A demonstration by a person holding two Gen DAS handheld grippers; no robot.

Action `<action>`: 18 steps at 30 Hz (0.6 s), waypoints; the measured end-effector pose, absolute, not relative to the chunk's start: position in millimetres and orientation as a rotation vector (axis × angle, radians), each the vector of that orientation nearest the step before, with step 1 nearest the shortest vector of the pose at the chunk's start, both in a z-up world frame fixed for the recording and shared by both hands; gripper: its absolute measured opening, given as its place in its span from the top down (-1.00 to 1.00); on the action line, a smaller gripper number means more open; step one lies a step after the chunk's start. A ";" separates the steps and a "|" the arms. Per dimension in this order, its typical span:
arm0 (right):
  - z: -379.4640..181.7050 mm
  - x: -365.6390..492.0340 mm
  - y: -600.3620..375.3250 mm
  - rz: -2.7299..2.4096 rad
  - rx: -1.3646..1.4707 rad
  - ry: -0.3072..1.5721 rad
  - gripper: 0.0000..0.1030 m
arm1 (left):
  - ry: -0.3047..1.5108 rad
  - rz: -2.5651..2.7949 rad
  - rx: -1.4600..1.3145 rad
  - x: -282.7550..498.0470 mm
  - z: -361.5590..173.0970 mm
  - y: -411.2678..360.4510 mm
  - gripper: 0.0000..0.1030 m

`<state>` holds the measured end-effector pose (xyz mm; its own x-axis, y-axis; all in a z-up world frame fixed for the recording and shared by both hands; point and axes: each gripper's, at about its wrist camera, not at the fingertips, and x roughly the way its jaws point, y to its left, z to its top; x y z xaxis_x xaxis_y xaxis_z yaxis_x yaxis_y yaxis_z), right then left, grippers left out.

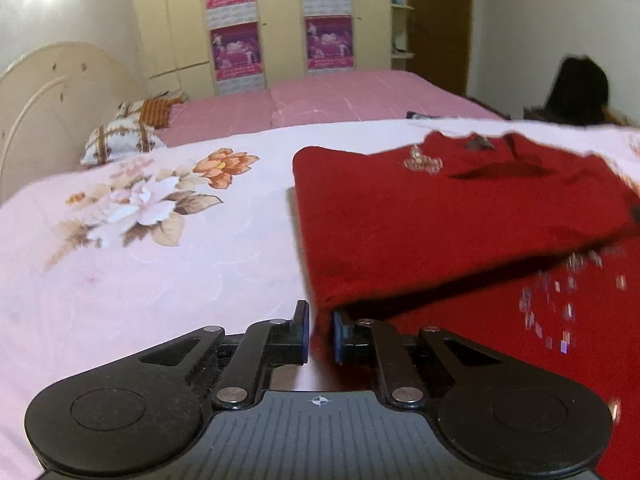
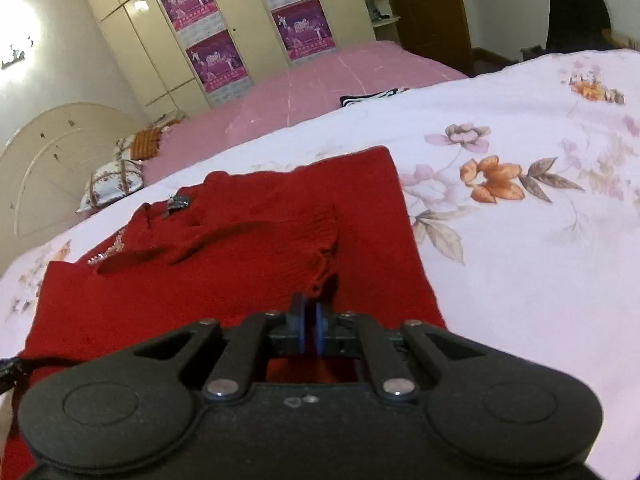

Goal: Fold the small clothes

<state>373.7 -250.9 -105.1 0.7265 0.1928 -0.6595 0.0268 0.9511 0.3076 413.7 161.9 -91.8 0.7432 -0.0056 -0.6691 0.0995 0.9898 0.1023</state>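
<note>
Through my left wrist camera, my left gripper (image 1: 321, 330) sits at the near left corner of the red sweater (image 1: 440, 216). My two fingers (image 1: 300, 332) stand a narrow gap apart, with red knit showing in that gap, but I cannot tell whether the pads press on it. The sweater spreads ahead and to the right of my fingers on the floral sheet (image 1: 140, 240), a folded layer lying across its top and sequins (image 1: 552, 304) glinting on the lower layer to the right. Far ahead lie a pink bedspread (image 1: 340, 96) and pillows (image 1: 120, 140) to the left.

Through my right wrist camera, my right gripper (image 2: 309, 322) has its blue pads almost together, pinching the frayed edge of the sweater's cuff (image 2: 320, 264), which rises just ahead of my fingertips. The sweater (image 2: 200, 280) lies under and ahead of my fingers, mostly to their left, its neckline label (image 2: 178, 202) farther on. The floral sheet (image 2: 520, 240) stretches away to the right, and a wardrobe (image 2: 160, 40) stands far ahead.
</note>
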 end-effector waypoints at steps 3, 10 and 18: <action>-80.1 354.8 -251.2 0.087 0.245 0.662 0.55 | 0.657 -0.033 0.123 391.0 -72.2 173.4 0.01; -92.6 370.5 -193.6 0.217 0.008 0.691 0.67 | 0.687 -0.192 0.023 443.3 -83.7 114.8 0.01; -72.6 386.9 -201.7 0.205 0.088 0.640 0.48 | 0.654 -0.192 -0.078 471.4 -66.5 121.0 -0.04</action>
<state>386.9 -201.7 -72.6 0.7828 0.2164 -0.5835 -0.1625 0.9761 0.1440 471.4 121.0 -66.5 0.7764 -0.2022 -0.5969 0.1530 0.9793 -0.1327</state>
